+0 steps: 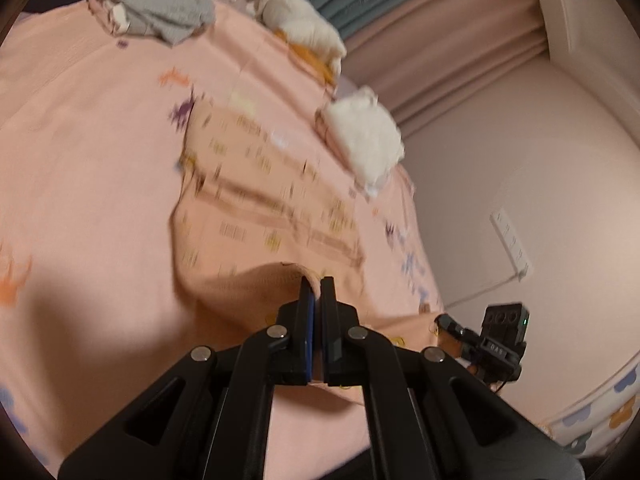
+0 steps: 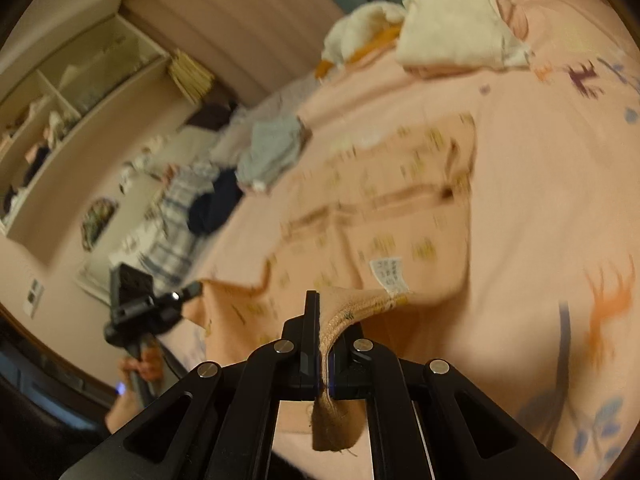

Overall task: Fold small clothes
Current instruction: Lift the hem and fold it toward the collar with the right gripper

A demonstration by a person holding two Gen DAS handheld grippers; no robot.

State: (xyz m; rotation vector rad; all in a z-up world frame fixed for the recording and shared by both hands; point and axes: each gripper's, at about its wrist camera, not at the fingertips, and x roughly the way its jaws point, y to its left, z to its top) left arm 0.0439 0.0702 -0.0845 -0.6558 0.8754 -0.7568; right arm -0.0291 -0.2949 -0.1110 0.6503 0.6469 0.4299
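Note:
A small peach garment (image 1: pixel 264 208) with yellow and brown marks lies spread on the pink bed sheet (image 1: pixel 80 152). My left gripper (image 1: pixel 317 284) is shut on its near edge, which is lifted off the sheet. In the right wrist view the same garment (image 2: pixel 380 208) shows a white care label. My right gripper (image 2: pixel 326 300) is shut on its stitched hem, and a fold of cloth hangs down behind the fingers. Each gripper shows in the other's view: the right gripper (image 1: pixel 490 340) at the lower right and the left gripper (image 2: pixel 140 304) at the lower left.
A grey garment (image 1: pixel 160 4) lies at the bed's far side. A white and orange garment (image 1: pixel 300 24) and a folded white cloth (image 1: pixel 368 136) lie near the curtain. Shelves (image 2: pixel 60 120) and a checked cloth (image 2: pixel 176 208) stand beyond the bed. A wall socket strip (image 1: pixel 512 244) is on the wall.

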